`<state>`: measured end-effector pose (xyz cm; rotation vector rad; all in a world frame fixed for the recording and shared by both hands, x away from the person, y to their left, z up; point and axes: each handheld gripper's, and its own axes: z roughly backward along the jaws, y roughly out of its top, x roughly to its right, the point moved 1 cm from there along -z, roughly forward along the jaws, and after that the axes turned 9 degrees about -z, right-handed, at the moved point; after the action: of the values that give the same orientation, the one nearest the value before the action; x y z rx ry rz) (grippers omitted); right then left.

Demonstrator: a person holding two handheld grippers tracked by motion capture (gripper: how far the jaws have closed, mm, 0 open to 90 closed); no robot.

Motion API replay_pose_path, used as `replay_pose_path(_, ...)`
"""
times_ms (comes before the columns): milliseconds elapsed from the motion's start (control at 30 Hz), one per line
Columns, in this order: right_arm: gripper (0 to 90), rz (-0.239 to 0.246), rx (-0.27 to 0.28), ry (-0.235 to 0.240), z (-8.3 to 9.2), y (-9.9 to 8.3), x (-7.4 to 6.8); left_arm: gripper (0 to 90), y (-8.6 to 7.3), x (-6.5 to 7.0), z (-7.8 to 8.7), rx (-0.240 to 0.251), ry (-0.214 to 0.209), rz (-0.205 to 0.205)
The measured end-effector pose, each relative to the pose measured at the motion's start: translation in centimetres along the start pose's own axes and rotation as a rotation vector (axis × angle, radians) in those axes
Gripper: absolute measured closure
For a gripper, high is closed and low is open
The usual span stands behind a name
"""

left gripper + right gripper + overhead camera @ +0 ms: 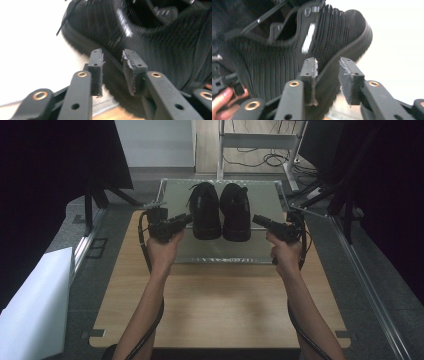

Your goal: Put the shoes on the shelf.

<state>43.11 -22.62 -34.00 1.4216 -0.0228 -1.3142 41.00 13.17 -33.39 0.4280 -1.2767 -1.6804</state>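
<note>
On tray (175, 200), table's far end: left gripper (186, 219) beside left shoe (205, 212), jaws apart, empty. Right shoe (235, 212) touching its mate. Right gripper (258, 219) beside it, jaws apart, empty.

Both shoes (150, 37) blurred & cut off in claw views.

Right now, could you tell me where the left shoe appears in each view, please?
High view: the left shoe is at upper centre, left of the pair, on the tray.
Left gripper view: it is at the top and right, close beyond the open jaws.
Right gripper view: cannot tell; the right shoe stands in front, with dark blur behind it.
Shared landmark: the tray, bright beside the shoes in both gripper views.
</note>
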Motion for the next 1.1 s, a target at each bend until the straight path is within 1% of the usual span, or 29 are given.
replay_pose_path(67,73.0,0.025,-0.014,-0.004,0.0,-0.7,-0.1,72.9,-0.5,0.1,-0.2,-0.017,0.003,-0.012)
replay_pose_path(100,75.8,0.055,-0.017,-0.037,-0.2,-1.2,-0.4,75.0,-0.6,0.3,-0.4,-0.028,-0.001,-0.019)
replay_pose_path(133,75.8,0.055,-0.017,-0.037,-0.2,-1.2,-0.4,75.0,-0.8,0.5,-0.6,-0.029,0.002,-0.021)
replay_pose_path(167,77.9,0.07,-0.015,-0.056,-0.3,-1.4,-0.6,78.2,-0.8,0.6,-0.7,-0.023,0.012,-0.027)
replay_pose_path(200,81.1,0.077,-0.012,-0.061,-0.3,-1.5,-0.7,81.2,-0.7,0.8,-0.8,-0.025,0.017,-0.032)
replay_pose_path(233,85.4,0.072,-0.014,-0.053,-0.3,-1.5,-0.8,84.9,-0.5,1.0,-0.9,-0.03,0.015,-0.042)
replay_pose_path(267,89.9,0.067,-0.016,-0.045,-0.4,-1.5,-0.8,88.7,-0.3,1.2,-1.1,-0.036,0.025,-0.05)
replay_pose_path(300,90.0,0.074,-0.012,-0.055,-0.5,-1.5,-1.0,89.5,-0.1,1.4,-1.2,-0.046,0.045,-0.064)
replay_pose_path(333,90.0,0.085,-0.007,-0.074,-0.7,-1.5,-1.2,89.6,0.2,1.5,-1.3,-0.053,0.058,-0.072)
replay_pose_path(367,90.0,0.094,0.001,-0.087,-0.8,-1.5,-1.3,89.7,0.3,1.6,-1.4,-0.059,0.062,-0.074)
replay_pose_path(400,90.0,0.095,0.009,-0.1,-1.1,-1.4,-1.3,89.8,0.5,1.4,-1.6,-0.062,0.06,-0.069)
replay_pose_path(500,90.0,0.083,0.013,-0.099,-1.4,-1.3,-1.1,89.8,0.6,0.8,-2.2,-0.057,0.048,-0.028)
replay_pose_path(567,90.0,0.071,0.014,-0.1,-1.8,-1.2,-0.8,89.9,0.7,0.5,-2.6,-0.054,0.048,-0.012)
replay_pose_path(700,90.0,0.057,0.02,-0.116,-2.6,-0.5,-0.4,89.9,1.4,0.2,-3.6,-0.059,0.059,-0.004)
replay_pose_path(733,90.0,0.053,0.026,-0.125,-2.9,-0.2,-0.2,89.8,1.7,-0.1,-4.0,-0.06,0.053,0.009)
replay_pose_path(867,90.0,0.039,0.038,-0.137,-3.5,0.3,0.2,89.9,2.0,-0.4,-4.7,-0.063,0.056,0.019)
replay_pose_path(933,90.0,0.032,0.051,-0.148,-4.1,0.7,0.5,89.9,2.1,-0.7,-5.2,-0.063,0.052,0.034)
replay_pose_path(1000,90.0,0.025,0.05,-0.151,-4.3,0.8,0.6,89.9,2.3,-0.9,-5.6,-0.064,0.058,0.039)
replay_pose_path(1100,90.0,0.008,0.066,-0.158,-4.9,1.1,1.0,89.9,2.4,-1.1,-6.3,-0.07,0.072,0.041)
